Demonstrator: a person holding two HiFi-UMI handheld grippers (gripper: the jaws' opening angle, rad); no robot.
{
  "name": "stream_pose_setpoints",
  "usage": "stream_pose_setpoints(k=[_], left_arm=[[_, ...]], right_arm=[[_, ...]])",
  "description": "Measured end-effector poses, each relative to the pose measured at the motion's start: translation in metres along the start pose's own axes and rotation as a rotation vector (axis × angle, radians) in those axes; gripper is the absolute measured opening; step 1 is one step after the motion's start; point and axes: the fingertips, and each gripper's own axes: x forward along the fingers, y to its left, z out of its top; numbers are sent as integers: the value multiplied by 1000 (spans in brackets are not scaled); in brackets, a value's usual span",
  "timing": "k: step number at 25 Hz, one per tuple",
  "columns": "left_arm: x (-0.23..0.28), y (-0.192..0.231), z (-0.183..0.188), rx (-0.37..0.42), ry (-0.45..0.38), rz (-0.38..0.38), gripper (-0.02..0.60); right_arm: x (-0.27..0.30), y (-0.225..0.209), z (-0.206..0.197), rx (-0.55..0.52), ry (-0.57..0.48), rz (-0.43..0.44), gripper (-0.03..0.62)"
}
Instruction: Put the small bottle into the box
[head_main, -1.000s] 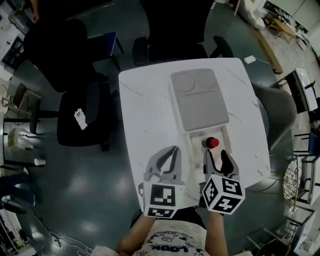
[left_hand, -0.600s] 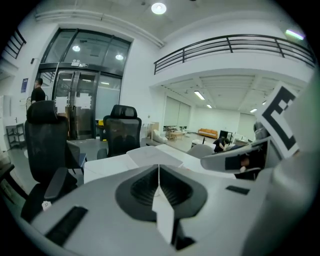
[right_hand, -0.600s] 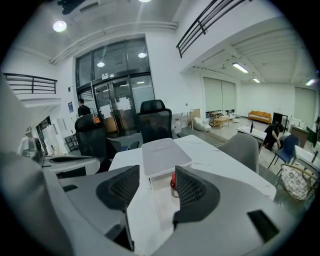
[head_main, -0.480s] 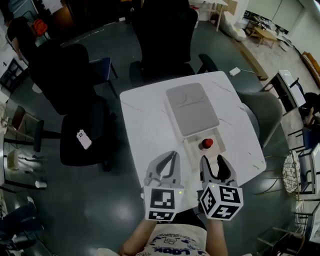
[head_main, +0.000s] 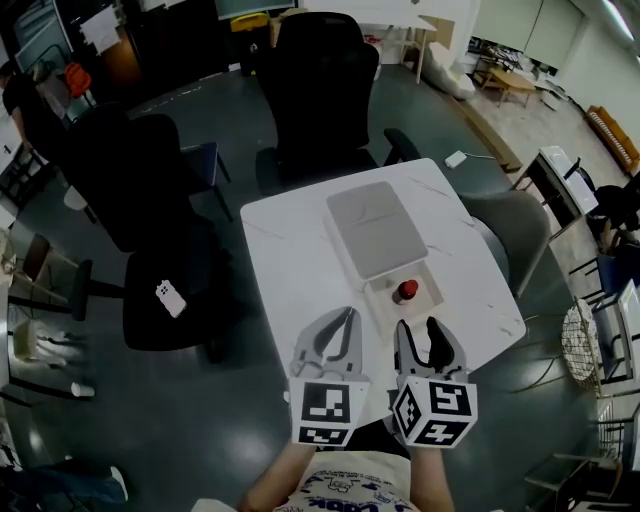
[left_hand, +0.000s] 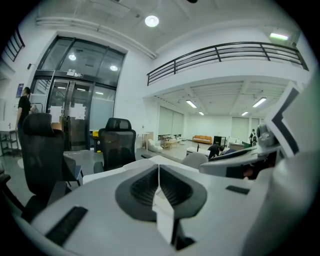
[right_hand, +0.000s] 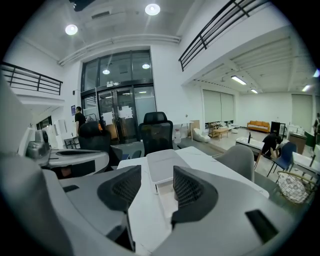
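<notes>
The small bottle (head_main: 406, 291) with a red cap stands inside the shallow white box (head_main: 419, 300) on the white table (head_main: 290, 260). The box's grey lid (head_main: 378, 232) lies open and flat beyond it. My right gripper (head_main: 417, 328) hovers just short of the box at the table's near edge, its jaws apart and empty. In the right gripper view the lid (right_hand: 161, 164) and the box (right_hand: 167, 192) show between the jaws of the right gripper (right_hand: 157, 187); the bottle is hidden there. My left gripper (head_main: 346, 314) hangs beside it to the left, jaws pressed together on nothing, as the left gripper (left_hand: 159, 186) also shows.
Black office chairs (head_main: 318, 95) stand behind the table and to its left (head_main: 160, 240). A grey chair (head_main: 515, 235) sits at the right side. A small white item (head_main: 455, 159) lies on the floor beyond the table's far right corner. A person (head_main: 30, 110) stands far left.
The head view has pulled back and up, so the table looks smaller and more of the room shows. Both grippers stay near the table's front edge. The bottle has not moved in the box.
</notes>
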Motion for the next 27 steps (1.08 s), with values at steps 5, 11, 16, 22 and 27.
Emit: stream_pose_setpoints(k=[5,11,16,22,27], left_arm=[[-8,-3,8,11,-23,6,20],[-12,-13,15,23,-42,1,20],[-13,-21,20,32,-51,-7,20],[-16,-21,23,35,-57,-13,20],[-15,-19,22,34,-60,-10,20]], right_arm=[[-9,2,6,1,-26,7,209],[-18,-1,10,2,-49,9,209],[-23,-3,14,5,-58,10,207],[-24,1,14,1,-57,15,207],[-22,2,11,0,-54,17,207]])
